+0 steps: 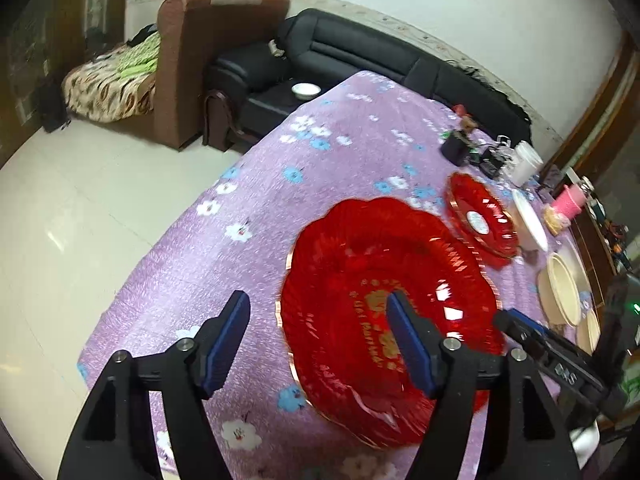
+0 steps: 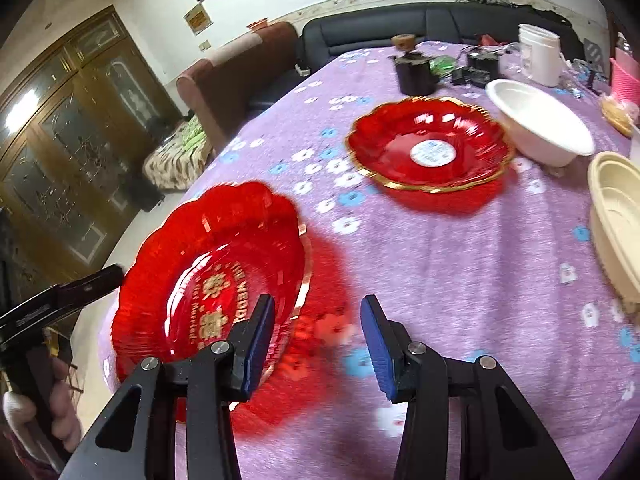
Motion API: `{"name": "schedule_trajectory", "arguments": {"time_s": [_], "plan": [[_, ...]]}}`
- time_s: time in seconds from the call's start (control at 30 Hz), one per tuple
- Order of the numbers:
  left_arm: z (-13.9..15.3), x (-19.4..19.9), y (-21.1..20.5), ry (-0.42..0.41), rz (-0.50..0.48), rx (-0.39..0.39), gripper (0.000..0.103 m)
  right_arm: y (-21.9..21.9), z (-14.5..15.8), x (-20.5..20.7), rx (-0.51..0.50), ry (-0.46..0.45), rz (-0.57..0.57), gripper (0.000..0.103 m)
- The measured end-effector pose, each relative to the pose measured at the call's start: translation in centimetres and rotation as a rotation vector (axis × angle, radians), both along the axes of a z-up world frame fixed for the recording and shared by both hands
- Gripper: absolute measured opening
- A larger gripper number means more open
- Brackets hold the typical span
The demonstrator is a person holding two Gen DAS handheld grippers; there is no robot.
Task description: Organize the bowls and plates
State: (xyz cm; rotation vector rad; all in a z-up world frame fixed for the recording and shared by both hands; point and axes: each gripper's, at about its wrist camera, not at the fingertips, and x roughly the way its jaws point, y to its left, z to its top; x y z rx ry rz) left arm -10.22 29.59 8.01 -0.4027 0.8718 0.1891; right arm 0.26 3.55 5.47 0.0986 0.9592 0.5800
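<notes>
Both my grippers hang spread and empty over the purple flowered tablecloth [image 2: 460, 260].

The big red plate [image 2: 208, 280] lies near the cloth's left edge, overlapped by my left gripper [image 1: 318, 340] and beside my right gripper [image 2: 318, 344]. Bare cloth separates it from the smaller red plate [image 2: 430, 144], which touches the white bowl [image 2: 540, 120]; cream bowls [image 2: 618, 224] crowd the right edge.
</notes>
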Motion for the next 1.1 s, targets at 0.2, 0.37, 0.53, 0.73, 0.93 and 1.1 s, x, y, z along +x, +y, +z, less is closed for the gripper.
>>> {"name": "schedule_trajectory", "arguments": {"time_s": [0.2, 0.37, 0.53, 0.73, 0.93, 1.1], "plan": [[3.3, 2.0, -2.3, -0.029, -0.110, 0.019, 0.078, -4.3, 0.8, 3.3, -0.014, -0.026, -0.141, 0.049], [5.0, 7.7, -4.2, -0.010, -0.180, 0.031, 0.078, -6.4, 0.2, 7.4, 0.016, 0.019, -0.268, 0.049], [4.7, 14.8, -5.8, 0.029, -0.215, 0.024, 0.078, -6.7, -1.5, 10.6, -0.005, 0.074, -0.387, 0.049], [0.7, 23.1, -8.1, 0.144, -0.252, -0.011, 0.078, -6.8, -2.8, 12.8, 0.028, 0.083, -0.406, 0.049], [-3.8, 28.9, -10.1, 0.248, -0.288, -0.045, 0.077, -6.6, -3.2, 13.6, 0.068, 0.036, -0.344, 0.049], [-6.0, 31.0, -11.7, 0.293, -0.314, -0.013, 0.077, -6.4, -3.5, 13.9, 0.095, 0.016, -0.311, 0.049]]}}
